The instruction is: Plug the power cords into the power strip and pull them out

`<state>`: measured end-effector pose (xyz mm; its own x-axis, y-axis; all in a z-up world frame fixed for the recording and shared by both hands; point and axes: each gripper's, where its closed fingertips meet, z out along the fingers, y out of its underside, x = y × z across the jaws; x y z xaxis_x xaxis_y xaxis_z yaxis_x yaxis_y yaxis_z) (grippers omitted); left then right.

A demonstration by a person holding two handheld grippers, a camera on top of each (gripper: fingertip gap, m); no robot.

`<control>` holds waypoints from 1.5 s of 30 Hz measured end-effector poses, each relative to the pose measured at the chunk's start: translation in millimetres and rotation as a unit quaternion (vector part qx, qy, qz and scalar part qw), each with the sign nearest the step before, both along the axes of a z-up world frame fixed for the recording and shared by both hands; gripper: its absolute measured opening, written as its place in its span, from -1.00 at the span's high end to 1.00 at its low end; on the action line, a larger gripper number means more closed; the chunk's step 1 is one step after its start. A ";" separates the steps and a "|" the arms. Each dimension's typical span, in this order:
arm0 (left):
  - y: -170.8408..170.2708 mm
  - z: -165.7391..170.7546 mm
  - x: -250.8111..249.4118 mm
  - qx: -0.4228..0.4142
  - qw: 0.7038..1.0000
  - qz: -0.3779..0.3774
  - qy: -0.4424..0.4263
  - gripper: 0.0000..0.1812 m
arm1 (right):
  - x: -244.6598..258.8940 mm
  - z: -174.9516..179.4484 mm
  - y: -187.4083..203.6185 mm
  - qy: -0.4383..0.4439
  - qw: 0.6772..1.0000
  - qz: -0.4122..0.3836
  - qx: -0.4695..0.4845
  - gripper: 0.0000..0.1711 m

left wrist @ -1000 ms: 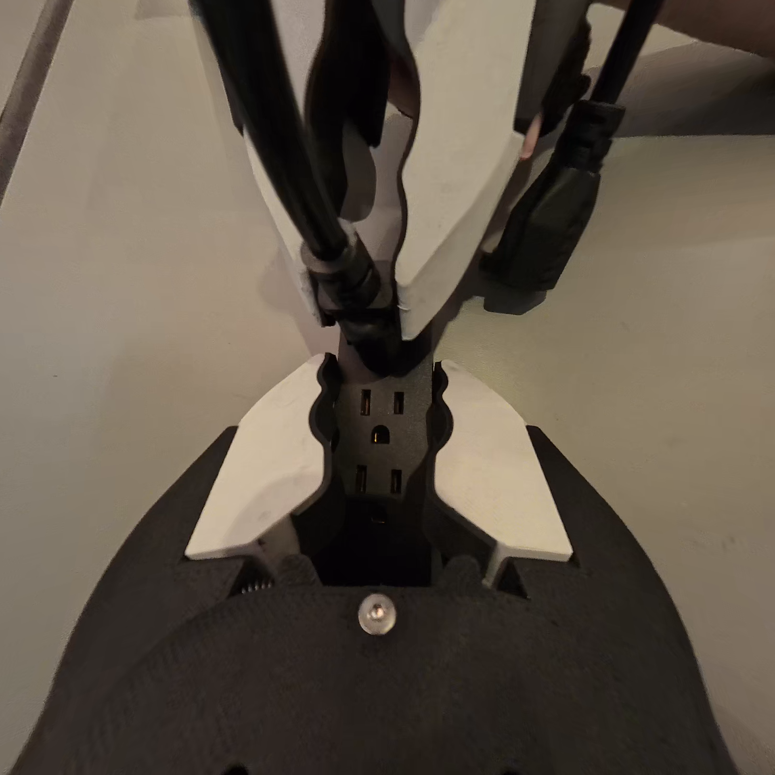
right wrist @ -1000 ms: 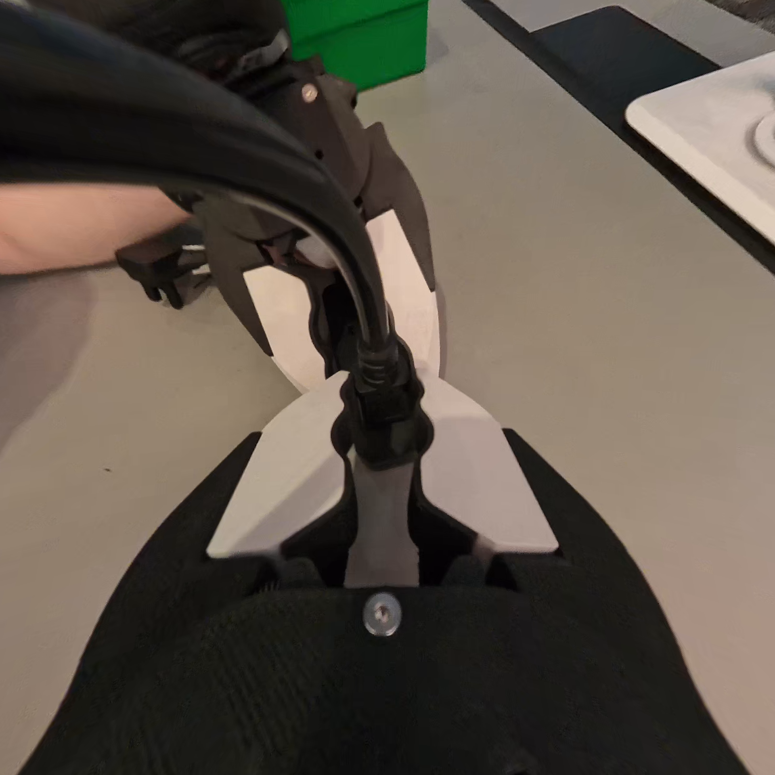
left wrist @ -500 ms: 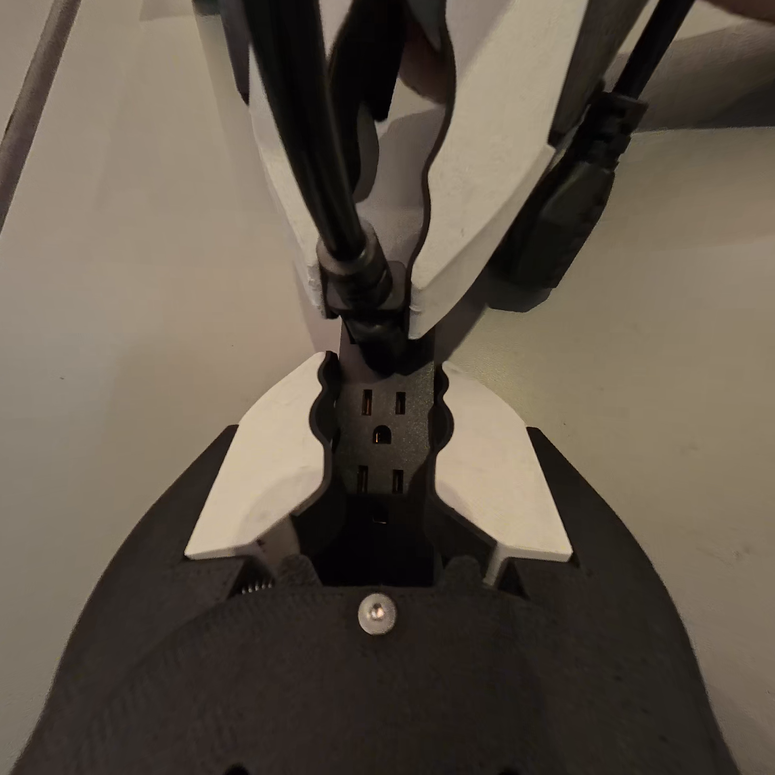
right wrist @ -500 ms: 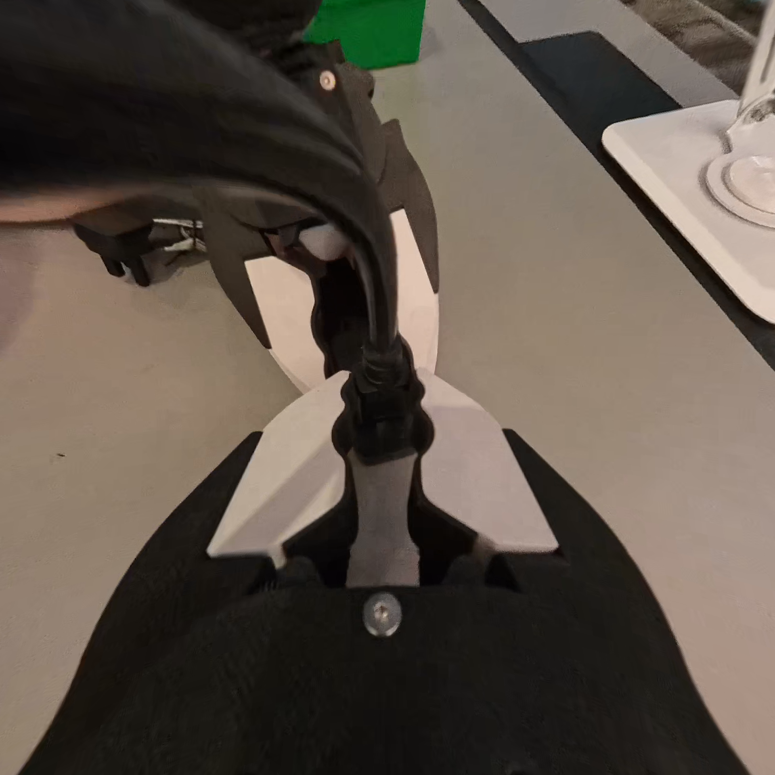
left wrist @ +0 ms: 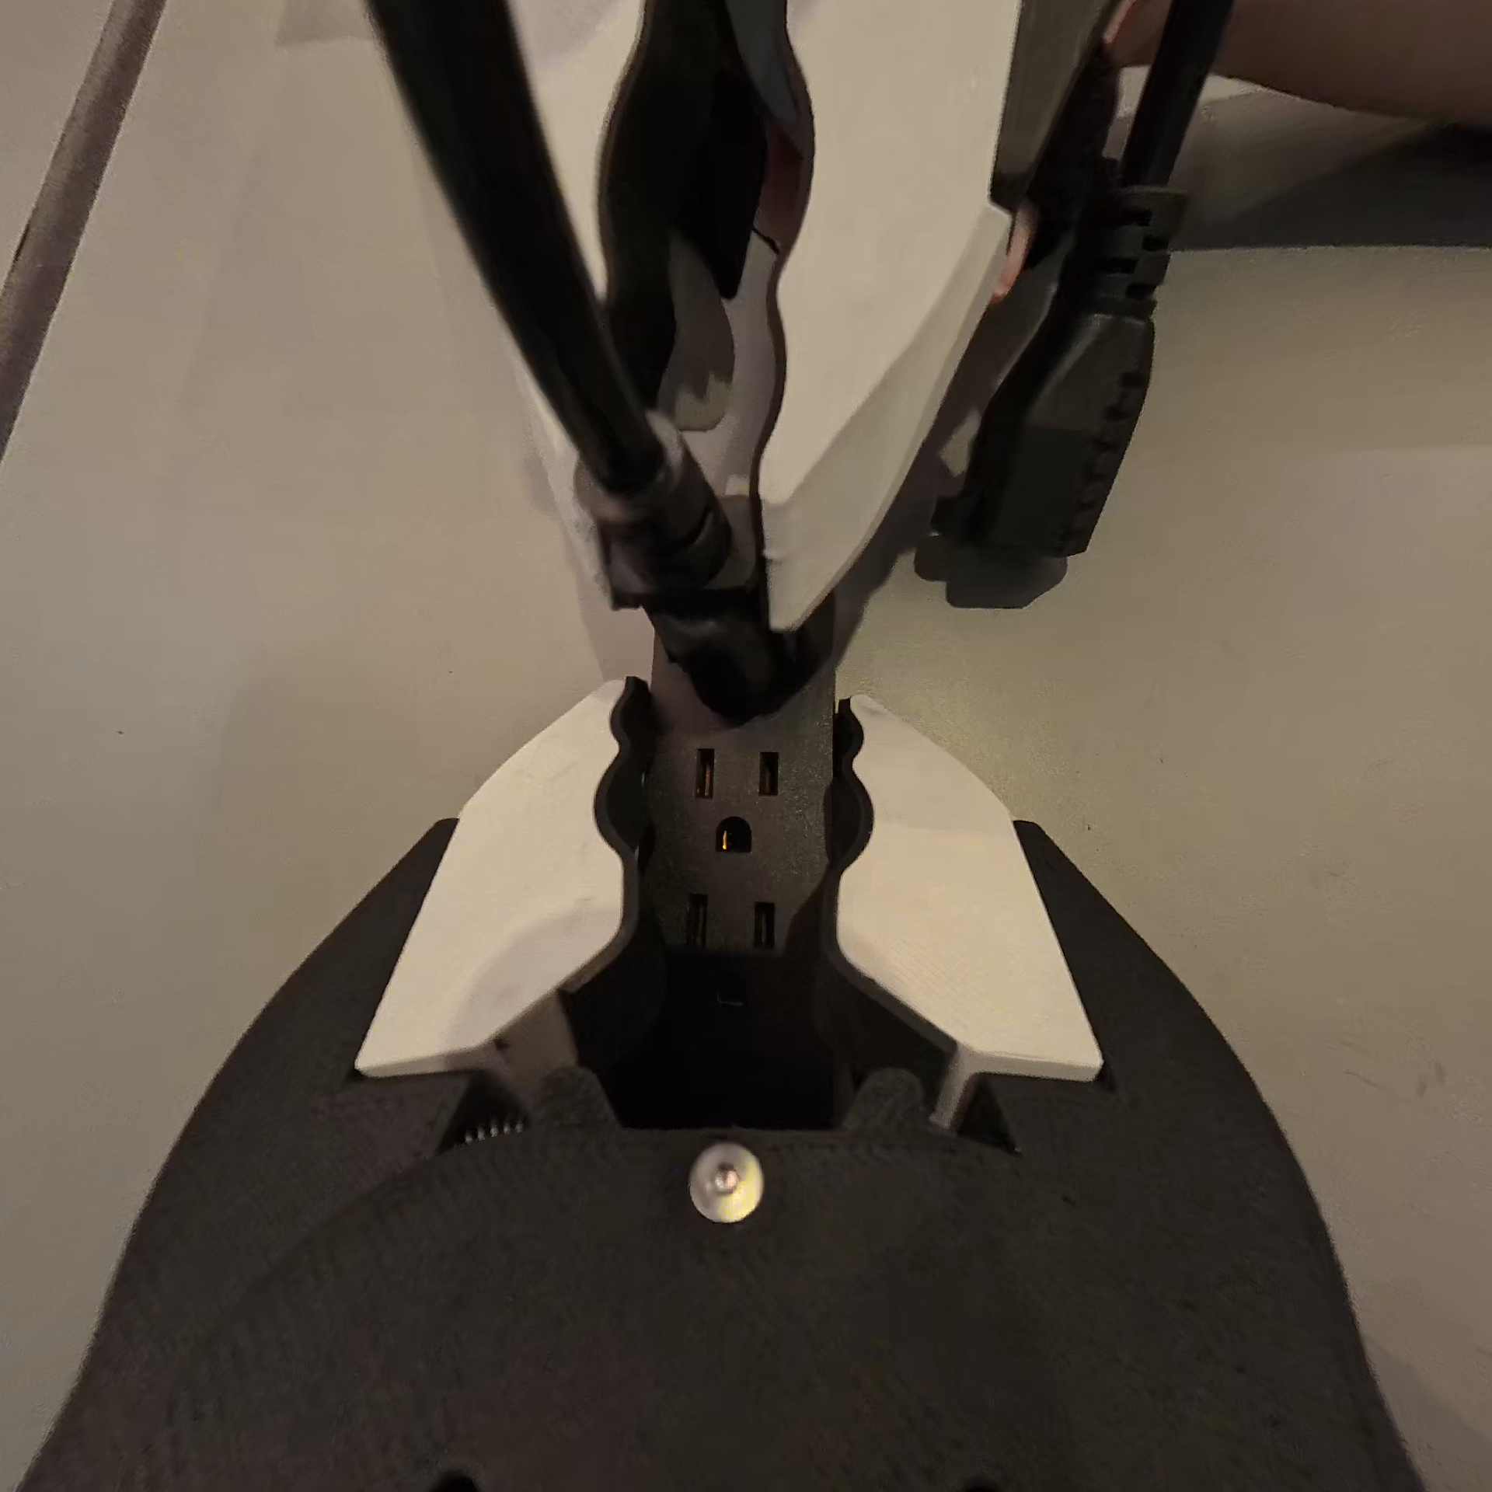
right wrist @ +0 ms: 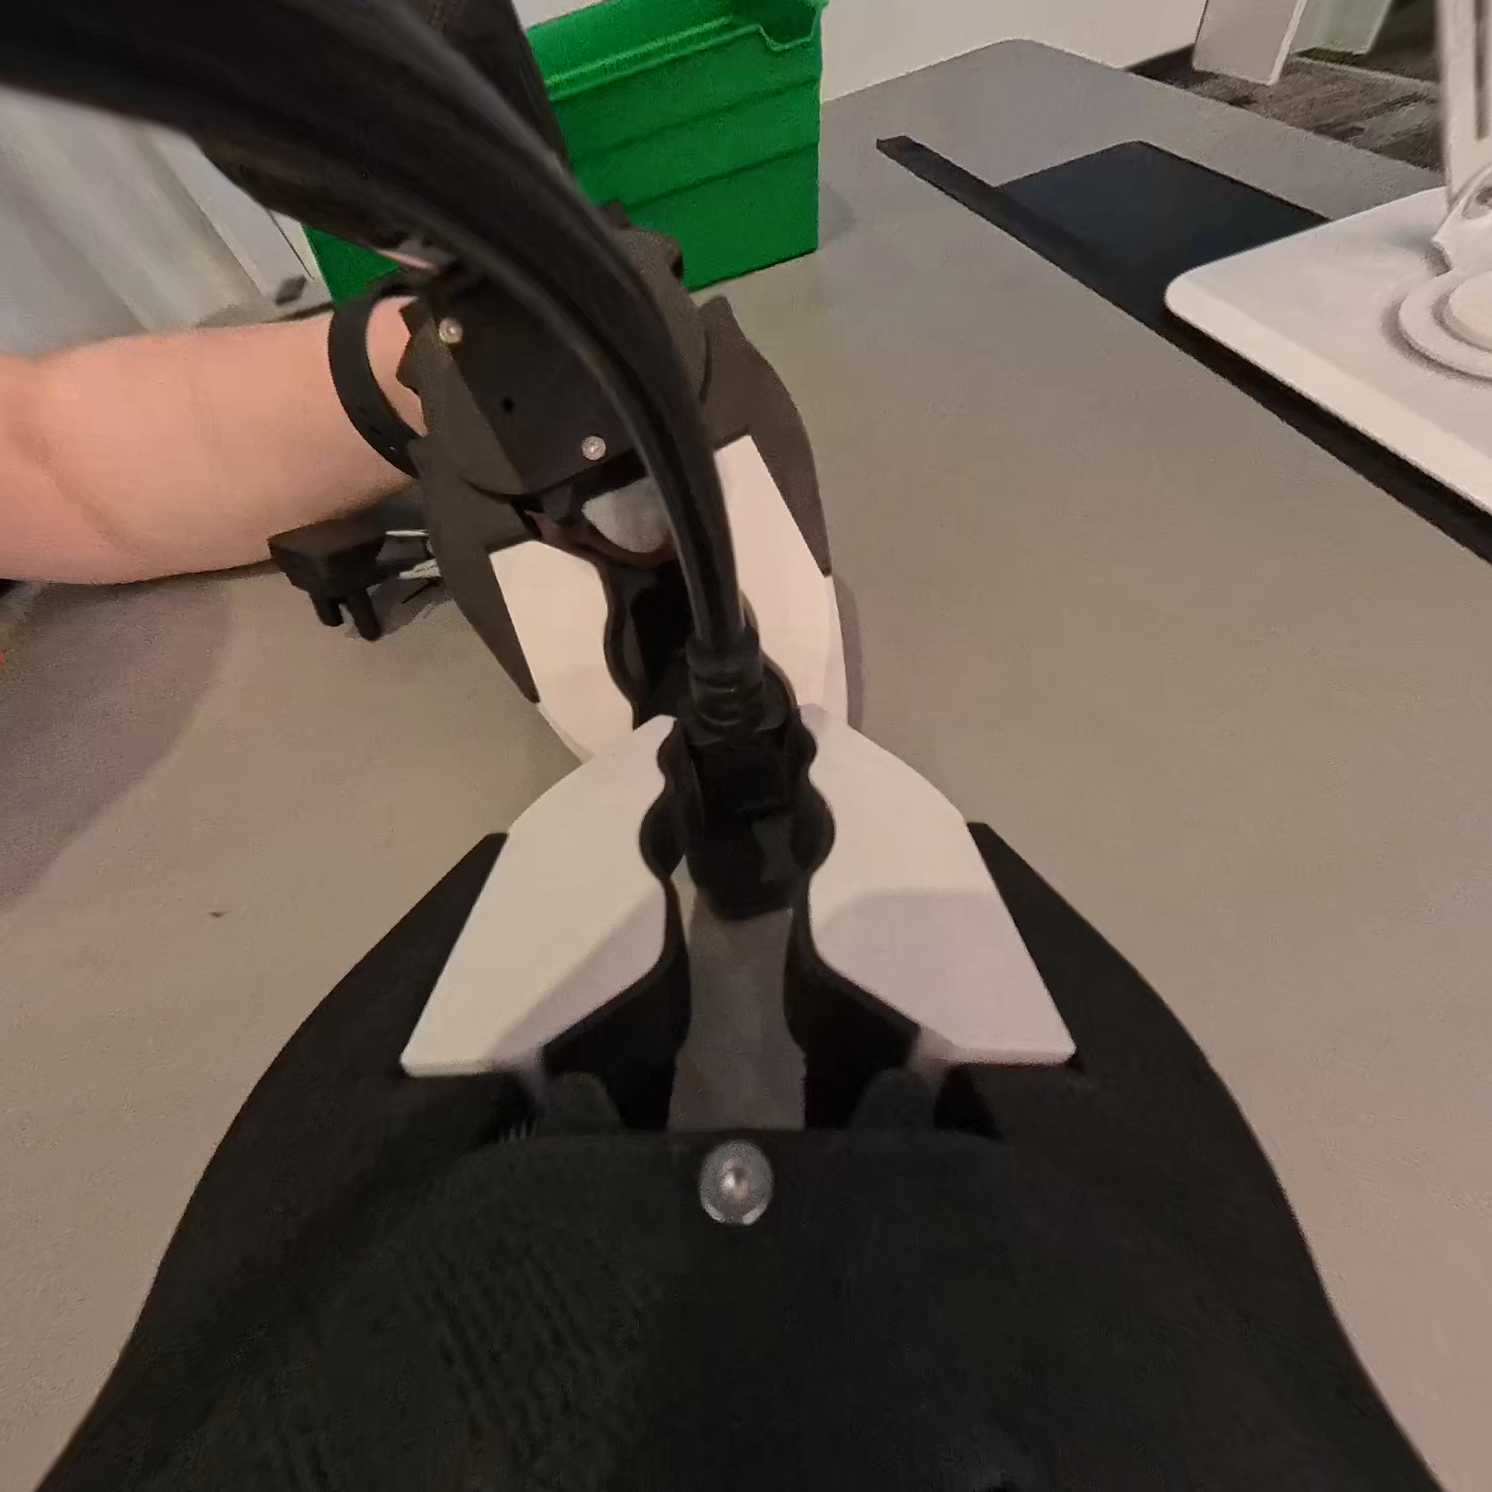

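In the left wrist view my left gripper (left wrist: 735, 714) is shut on a black power strip (left wrist: 735, 840); two of its sockets show empty between the fingers. My right gripper (left wrist: 702, 613) comes in from the far side, shut on a black plug (left wrist: 718, 654) whose face sits tilted against the strip's far socket; the prongs are hidden. Its thick black cord (left wrist: 517, 242) rises to the upper left. In the right wrist view my right gripper (right wrist: 739, 743) clamps the same plug (right wrist: 743, 815), and the left gripper's white fingers (right wrist: 549, 630) face it.
A second black plug (left wrist: 1049, 452) lies on the grey table right of the strip's far end. A green bin (right wrist: 686, 137) stands at the back. A white base (right wrist: 1332, 339) and a dark mat (right wrist: 1130, 210) are at the right. A person's forearm (right wrist: 161, 452) rests at the left. About 5 cm separates my left fingertips from my right.
The right gripper has tilted with the plug, so its view now shows more of the far table and the green bin. The left gripper has stayed still on the strip.
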<state>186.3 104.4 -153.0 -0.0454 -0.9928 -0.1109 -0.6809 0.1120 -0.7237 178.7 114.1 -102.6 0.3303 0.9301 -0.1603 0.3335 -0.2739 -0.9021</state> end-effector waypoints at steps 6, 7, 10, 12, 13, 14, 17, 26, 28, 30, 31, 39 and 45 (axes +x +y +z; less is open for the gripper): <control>-0.7 -0.5 -1.7 0.001 1.000 0.000 0.001 0.51 | -0.3 0.8 -1.0 0.027 1.000 0.003 0.003 0.75; -0.7 -0.4 -1.8 -0.002 1.000 -0.001 0.000 0.51 | 1.2 1.3 -1.2 0.041 0.999 0.003 -0.001 0.75; -1.0 0.5 -1.3 -0.005 1.000 -0.001 -0.003 0.51 | 0.4 3.5 -1.1 0.035 0.999 0.001 0.016 0.76; -0.7 1.3 -1.1 -0.002 1.000 0.000 -0.006 0.51 | -3.1 4.4 -0.8 0.021 0.999 0.001 0.032 0.76; -0.3 1.1 -1.1 -0.001 1.000 0.002 -0.005 0.51 | -3.4 4.8 -0.4 0.021 0.999 -0.001 0.033 0.77; -0.8 1.2 -1.0 -0.003 1.000 0.000 -0.005 0.51 | -3.4 4.8 -0.7 0.016 0.999 -0.001 0.038 0.77; -1.6 -0.5 -0.7 0.001 1.000 0.002 0.002 0.51 | -0.9 2.5 -2.1 0.028 0.999 0.005 0.030 0.76; -3.3 2.4 1.4 -0.009 1.000 -0.003 -0.013 0.51 | -2.0 6.0 -3.1 0.013 0.999 0.007 0.050 0.77; -3.4 0.3 1.5 0.001 1.000 -0.003 -0.003 0.51 | -0.8 3.9 -4.1 0.003 0.998 0.009 0.057 0.77; -5.7 -0.5 1.5 -0.002 1.000 -0.008 0.000 0.51 | 0.8 2.7 -6.7 0.015 0.998 0.015 0.057 0.77; -6.7 -0.9 1.8 -0.004 1.000 -0.009 0.002 0.51 | 2.7 2.1 -7.7 0.026 0.998 0.018 0.052 0.76; -6.5 1.2 1.8 -0.011 1.000 -0.011 -0.007 0.51 | -0.7 4.6 -5.9 0.013 0.998 0.022 0.057 0.77; -8.8 -1.3 1.9 -0.007 1.000 -0.018 0.002 0.51 | 7.3 0.0 -9.9 0.029 0.998 0.035 0.043 0.74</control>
<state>188.2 95.6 -154.3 -0.0816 -0.9920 -0.0959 -0.6795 0.1258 -0.7228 186.0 104.3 -102.6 0.2568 0.9617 -0.0959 0.2953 -0.1725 -0.9397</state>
